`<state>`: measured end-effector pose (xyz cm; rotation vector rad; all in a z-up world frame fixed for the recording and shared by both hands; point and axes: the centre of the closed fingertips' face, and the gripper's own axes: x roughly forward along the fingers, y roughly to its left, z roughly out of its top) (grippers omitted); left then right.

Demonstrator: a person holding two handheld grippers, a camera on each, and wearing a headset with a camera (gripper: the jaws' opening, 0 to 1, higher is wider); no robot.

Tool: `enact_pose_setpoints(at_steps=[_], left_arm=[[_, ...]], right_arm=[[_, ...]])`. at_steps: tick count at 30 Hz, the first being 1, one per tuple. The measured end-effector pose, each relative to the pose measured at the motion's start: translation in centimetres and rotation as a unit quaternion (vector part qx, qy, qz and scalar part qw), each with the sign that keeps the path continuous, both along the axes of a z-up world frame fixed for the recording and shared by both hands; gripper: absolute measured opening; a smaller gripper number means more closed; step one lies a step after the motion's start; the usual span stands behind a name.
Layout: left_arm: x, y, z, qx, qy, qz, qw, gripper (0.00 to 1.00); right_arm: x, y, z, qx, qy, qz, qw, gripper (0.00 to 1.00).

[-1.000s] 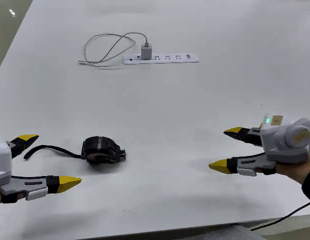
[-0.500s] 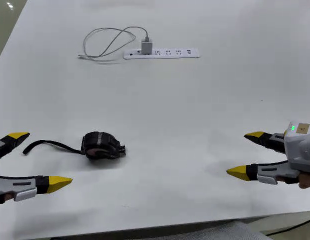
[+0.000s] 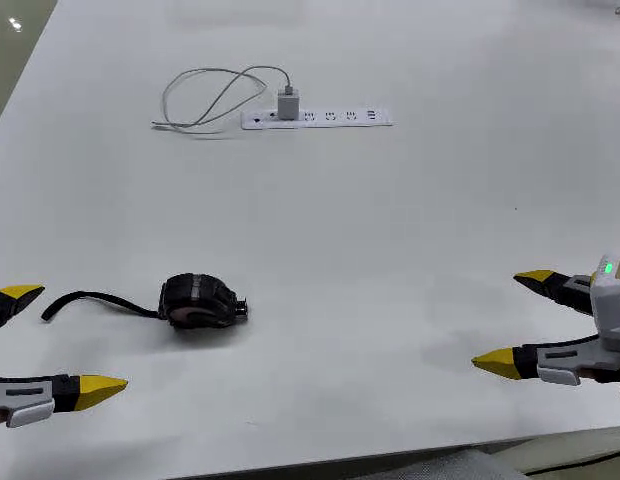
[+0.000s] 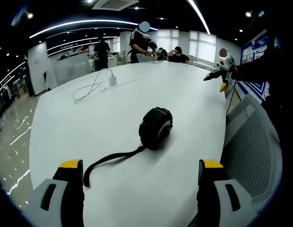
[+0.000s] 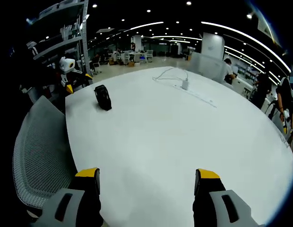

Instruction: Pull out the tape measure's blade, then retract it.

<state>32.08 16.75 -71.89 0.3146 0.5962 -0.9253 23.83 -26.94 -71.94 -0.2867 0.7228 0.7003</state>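
Head view is showing the tape measure (image 3: 198, 301) lying on the white counter (image 3: 390, 230) toward its near edge, left of the middle. Its black strap (image 3: 90, 298) is trailing toward the left claw (image 3: 65, 338). Both claws are hanging with jaws apart, holding nothing. The right claw (image 3: 508, 318) is sitting by the near edge, well apart from the tape measure. Nothing is pinning the case, so a pull on the small blade tip (image 3: 244, 307) is likely dragging the whole thing across the smooth counter. Gripping only the strap would be leaving the body free to swing.
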Motion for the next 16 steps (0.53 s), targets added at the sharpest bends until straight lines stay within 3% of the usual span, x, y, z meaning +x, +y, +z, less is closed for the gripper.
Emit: enact_pose_setpoints(at_steps=[4, 8, 10, 14, 16], left_arm=[[0.0, 0.3, 0.2, 0.001, -0.001, 0.001, 1.0000, 0.99], [0.0, 0.5, 0.3, -0.002, -0.006, 0.007, 1.0000, 0.99], [0.0, 0.6, 0.1, 0.000, -0.004, 0.007, 1.0000, 0.99], [-0.1, 0.6, 0.2, -0.002, -0.002, 0.009, 1.0000, 0.99], [-0.2, 0.5, 0.2, 0.002, -0.007, 0.007, 0.9999, 0.99]], right_arm=[[-0.3, 0.1, 0.1, 0.003, -0.005, -0.001, 1.0000, 0.85], [-0.6, -0.5, -0.6, -0.018, -0.010, 0.005, 0.9998, 0.95], [-1.0, -0.8, -0.7, -0.013, -0.001, 0.001, 0.9999, 0.99], [-0.9, -1.4, -0.6, -0.014, -0.013, -0.003, 0.9998, 0.99], [-1.1, -1.5, -0.5, -0.002, -0.004, -0.011, 0.9999, 0.99]])
